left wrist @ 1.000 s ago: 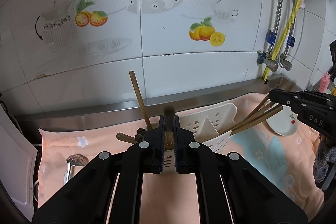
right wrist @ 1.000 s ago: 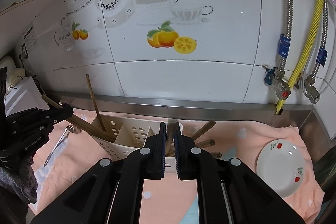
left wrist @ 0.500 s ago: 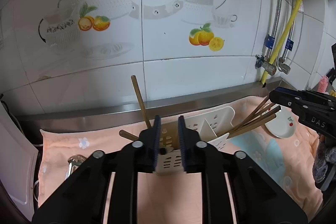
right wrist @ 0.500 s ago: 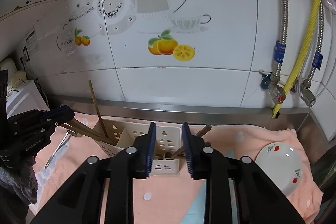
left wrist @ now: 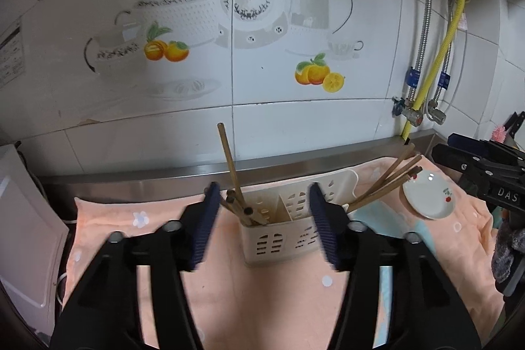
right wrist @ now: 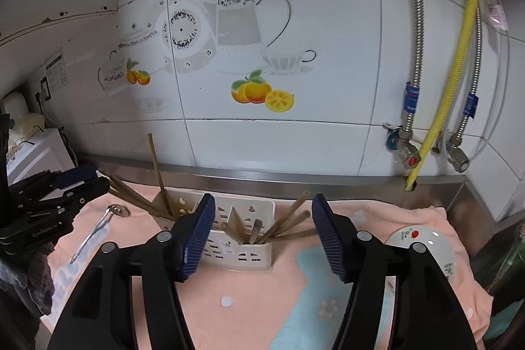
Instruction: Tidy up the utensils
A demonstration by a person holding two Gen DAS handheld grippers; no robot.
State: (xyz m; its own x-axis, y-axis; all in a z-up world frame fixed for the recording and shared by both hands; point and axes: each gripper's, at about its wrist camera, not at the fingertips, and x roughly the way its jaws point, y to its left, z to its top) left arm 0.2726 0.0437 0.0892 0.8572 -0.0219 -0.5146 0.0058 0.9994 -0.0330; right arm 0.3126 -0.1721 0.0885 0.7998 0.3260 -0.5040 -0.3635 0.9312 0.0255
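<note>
Nearest each camera, black arms end in two blue ribbed pads. The left gripper has just been opening; its jaws stand wide apart with nothing between the pads, only framing the holder beyond. The right gripper has likewise just been opening and grips nothing. That both stand empty and short of the holder suggests each has let go of a stick it was putting in.

Just past the pads, a cream plastic utensil holder stands upright on a peach cloth that covers the counter, probably to catch drips and stop sliding. A divider splits the holder into two compartments. Wooden chopsticks lean out of the left one: one tall and near upright, plus about three shorter ends, though overlap makes that count unsure. More chopsticks fan from the right compartment, about four. They lean because the compartments are wide and the sticks rest against the rim.

On the cloth left of the holder lies one metal spoon, not yet put away. To the right sits one small white plate with a cherry print.

Beyond, a steel ledge meets a tiled wall printed with teapots and oranges. One yellow hose and two braided metal hoses hang at the right.
</note>
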